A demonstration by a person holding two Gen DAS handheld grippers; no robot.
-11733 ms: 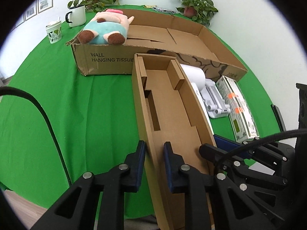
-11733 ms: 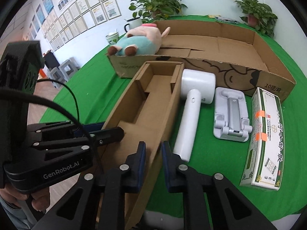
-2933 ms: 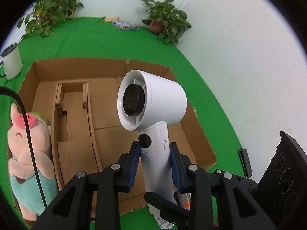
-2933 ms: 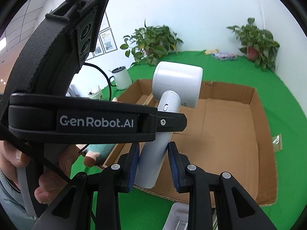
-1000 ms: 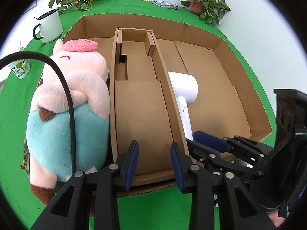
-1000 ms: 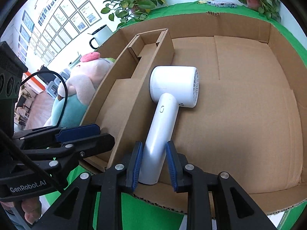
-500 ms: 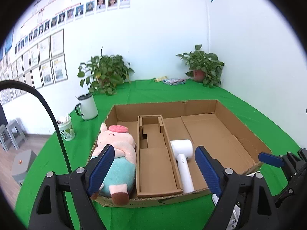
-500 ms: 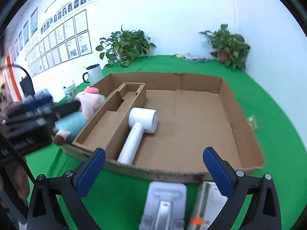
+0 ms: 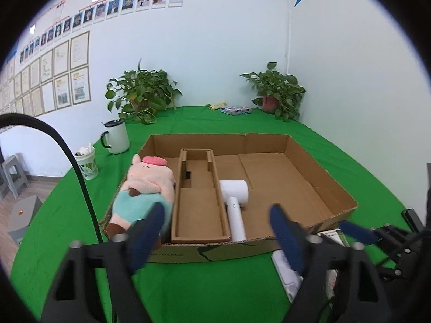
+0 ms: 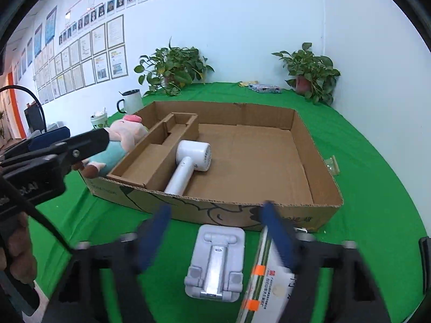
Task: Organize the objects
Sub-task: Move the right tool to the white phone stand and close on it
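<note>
A large open cardboard box (image 9: 335,196) (image 10: 320,167) lies on the green table. Inside it are a plush pig (image 9: 145,188) (image 10: 121,140) at the left, a narrow cardboard insert (image 9: 199,204) (image 10: 150,161) and a white hair dryer (image 9: 234,199) (image 10: 188,161) lying flat beside the insert. My left gripper (image 9: 218,234) is open and empty, held back from the box's near wall. My right gripper (image 10: 215,231) is open and empty above a white phone stand (image 10: 215,263) and a green-and-white carton (image 10: 266,282) that lie on the table in front of the box.
A white mug (image 9: 115,137) and a paper cup (image 9: 87,161) stand left of the box. Two potted plants (image 9: 142,97) (image 9: 277,94) stand at the table's back edge by the wall. A small clear packet (image 10: 332,165) lies right of the box.
Both grippers have let go of the hair dryer, opened wide and pulled back from the box. The dryer now lies inside the box beside the insert.
</note>
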